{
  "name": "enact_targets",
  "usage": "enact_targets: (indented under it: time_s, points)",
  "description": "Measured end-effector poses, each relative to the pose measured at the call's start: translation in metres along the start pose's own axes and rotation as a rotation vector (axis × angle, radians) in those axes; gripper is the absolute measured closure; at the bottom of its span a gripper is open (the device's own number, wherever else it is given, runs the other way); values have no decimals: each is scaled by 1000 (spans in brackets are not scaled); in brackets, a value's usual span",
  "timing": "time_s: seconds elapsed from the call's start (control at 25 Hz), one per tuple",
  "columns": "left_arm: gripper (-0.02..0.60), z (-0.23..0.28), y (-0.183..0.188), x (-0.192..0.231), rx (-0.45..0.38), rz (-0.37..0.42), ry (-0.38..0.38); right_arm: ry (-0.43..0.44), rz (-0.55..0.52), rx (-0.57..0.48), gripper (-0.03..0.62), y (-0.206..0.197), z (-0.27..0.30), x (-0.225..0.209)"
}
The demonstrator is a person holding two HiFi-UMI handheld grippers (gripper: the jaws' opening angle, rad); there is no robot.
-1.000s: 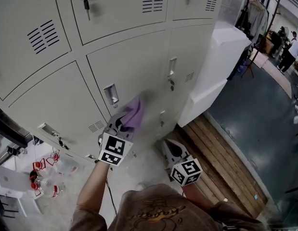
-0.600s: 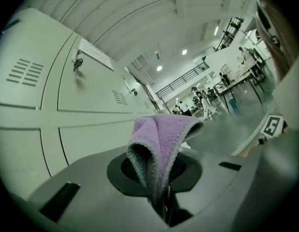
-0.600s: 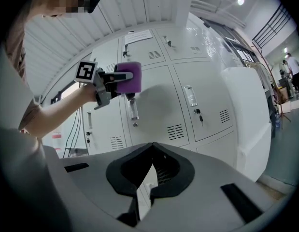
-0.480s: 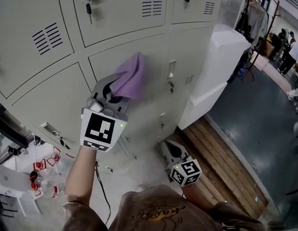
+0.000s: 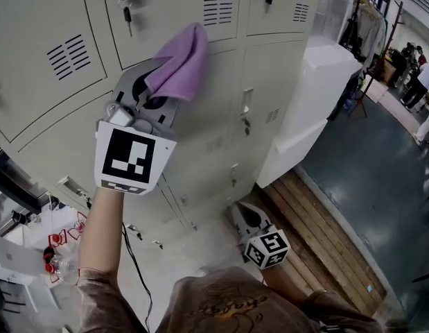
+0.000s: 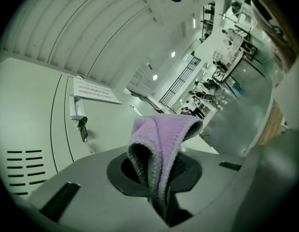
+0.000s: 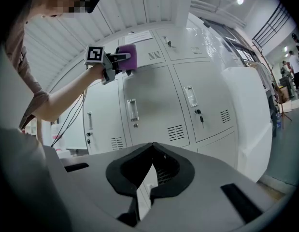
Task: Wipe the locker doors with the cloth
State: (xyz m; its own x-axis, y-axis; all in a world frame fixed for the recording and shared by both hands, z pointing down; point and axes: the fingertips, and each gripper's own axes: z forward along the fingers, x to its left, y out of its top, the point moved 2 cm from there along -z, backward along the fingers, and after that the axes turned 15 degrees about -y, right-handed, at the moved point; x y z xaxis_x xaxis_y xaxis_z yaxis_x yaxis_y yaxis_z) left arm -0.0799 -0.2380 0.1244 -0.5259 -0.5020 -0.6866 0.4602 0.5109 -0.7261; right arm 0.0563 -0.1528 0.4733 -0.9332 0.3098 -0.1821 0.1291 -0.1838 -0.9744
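A bank of beige locker doors [image 5: 221, 96] fills the head view. My left gripper [image 5: 157, 82] is raised high and shut on a purple cloth [image 5: 181, 62], which rests against the top edge of a middle door. The left gripper view shows the folded cloth [image 6: 161, 141] sticking up from between the jaws. My right gripper [image 5: 243, 214] hangs low near the floor, shut and empty, pointing at the bottom lockers. Its own view catches the lockers [image 7: 154, 105] and the left gripper [image 7: 119, 59] with the cloth [image 7: 128, 57] at a door's upper corner.
Keys [image 5: 127, 7] hang from locks on the upper doors. A white cabinet [image 5: 314, 96] stands right of the lockers, with a wooden pallet [image 5: 325, 234] at its foot. Bottles [image 5: 62, 259] lie on the floor at left. People stand far right.
My left gripper has swept upward with the cloth, from the lower door to the top of the middle door. The right gripper has stayed put.
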Motion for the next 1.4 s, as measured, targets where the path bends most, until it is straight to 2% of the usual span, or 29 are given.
enact_targets:
  time_s: [0.24,0.44,0.72,1.4]
  points:
    - [543,20,-16,11,62,1,7,-13,3,1,597,-1,0,-5]
    - [543,37,-42,7,117,-38,-7,-23,7,2,597,-1,0,-8]
    - [543,52,-56,-3,191,-40,-22,-40,7,-7,597,2,0,-13]
    - [543,64,-94,-35,278,-128,-58,-65,21,0,597,-3,-8,-19]
